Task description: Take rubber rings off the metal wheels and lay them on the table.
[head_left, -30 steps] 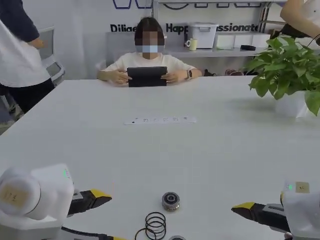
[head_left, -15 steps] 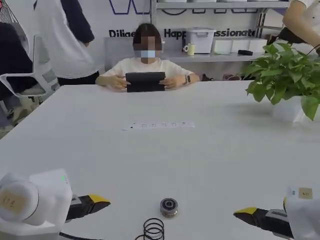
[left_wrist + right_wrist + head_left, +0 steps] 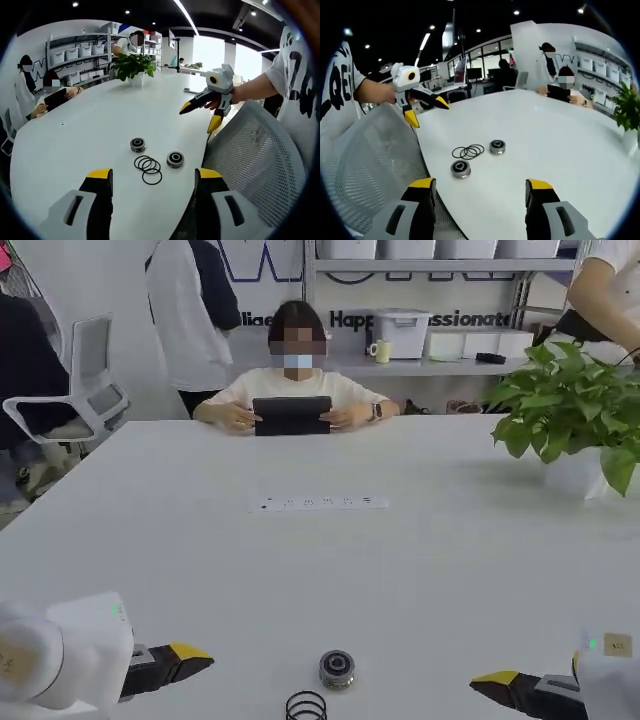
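Thin black rubber rings [image 3: 147, 170] lie clustered on the white table [image 3: 75, 130] just beside two small round metal wheels [image 3: 138, 145], while the left gripper [image 3: 153, 174] and right gripper [image 3: 480, 183] hover apart, fingers [image 3: 100, 174] spread and empty; the approach step appears current, requiring next a grasp on one wheel.

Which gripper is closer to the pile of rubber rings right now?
Left. In the head view the left gripper is open, off to the left of the rubber rings; the right gripper, also open, is farther away on their right.
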`<move>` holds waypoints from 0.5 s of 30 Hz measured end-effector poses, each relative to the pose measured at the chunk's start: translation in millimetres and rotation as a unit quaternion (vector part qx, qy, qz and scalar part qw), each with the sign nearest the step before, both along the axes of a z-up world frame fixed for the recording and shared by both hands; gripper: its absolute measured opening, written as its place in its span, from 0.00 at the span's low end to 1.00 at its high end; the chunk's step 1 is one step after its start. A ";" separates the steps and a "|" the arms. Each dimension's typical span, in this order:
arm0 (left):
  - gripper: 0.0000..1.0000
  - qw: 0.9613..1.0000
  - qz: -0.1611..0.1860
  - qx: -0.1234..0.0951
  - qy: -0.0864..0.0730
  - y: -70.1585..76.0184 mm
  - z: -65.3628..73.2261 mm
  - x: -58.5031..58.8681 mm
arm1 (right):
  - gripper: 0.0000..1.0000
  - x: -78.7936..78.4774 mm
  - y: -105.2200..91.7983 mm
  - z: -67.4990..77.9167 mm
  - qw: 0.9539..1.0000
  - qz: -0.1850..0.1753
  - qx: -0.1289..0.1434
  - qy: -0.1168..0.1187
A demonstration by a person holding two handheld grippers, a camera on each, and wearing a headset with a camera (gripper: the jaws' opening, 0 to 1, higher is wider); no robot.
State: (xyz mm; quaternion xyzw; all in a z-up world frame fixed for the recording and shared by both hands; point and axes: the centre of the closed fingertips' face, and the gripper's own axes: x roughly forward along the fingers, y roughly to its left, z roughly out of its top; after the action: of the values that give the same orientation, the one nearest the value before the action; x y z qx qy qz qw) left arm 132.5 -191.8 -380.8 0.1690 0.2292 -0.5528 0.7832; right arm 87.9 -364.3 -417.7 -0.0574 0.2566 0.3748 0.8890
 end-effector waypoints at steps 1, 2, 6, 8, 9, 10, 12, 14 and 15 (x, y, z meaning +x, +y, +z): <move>0.64 1.000 0.000 0.002 0.000 0.5 -0.4 0.2 | 0.72 -0.2 -0.5 -0.3 1.000 0.000 0.000 0.001; 0.64 1.000 0.001 0.001 0.000 0.9 -0.6 0.7 | 0.72 -0.1 -1.1 -0.7 1.000 0.000 0.000 0.002; 0.64 1.000 0.006 -0.001 0.005 1.7 -1.7 1.6 | 0.72 0.3 -3.1 -2.3 1.000 -0.003 0.002 0.006; 0.64 1.000 0.007 -0.002 0.005 1.5 -1.6 1.3 | 0.72 0.3 -2.9 -2.1 1.000 -0.003 0.002 0.006; 0.64 1.000 0.007 -0.002 0.006 1.3 -1.5 1.2 | 0.72 0.3 -2.8 -1.9 1.000 -0.003 0.002 0.006; 0.64 1.000 0.007 -0.003 0.006 1.1 -1.4 1.2 | 0.72 0.3 -2.7 -1.8 1.000 -0.002 0.002 0.007; 0.64 1.000 0.007 -0.004 0.006 0.9 -1.3 1.3 | 0.72 0.7 -2.7 -1.0 1.000 -0.002 0.001 0.006; 0.63 1.000 0.007 -0.003 0.007 0.8 -1.2 1.6 | 0.72 2.3 -4.2 1.1 1.000 -0.003 0.002 0.006; 0.63 1.000 0.007 -0.003 0.006 0.9 -0.9 2.2 | 0.72 2.8 -4.8 1.9 1.000 -0.004 0.002 0.005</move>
State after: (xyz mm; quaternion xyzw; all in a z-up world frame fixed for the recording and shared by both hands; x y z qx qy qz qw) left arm 134.7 -190.9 -381.7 0.1618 0.2336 -0.5493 0.7858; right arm 90.7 -369.1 -415.8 -0.0523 0.2607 0.3723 0.8892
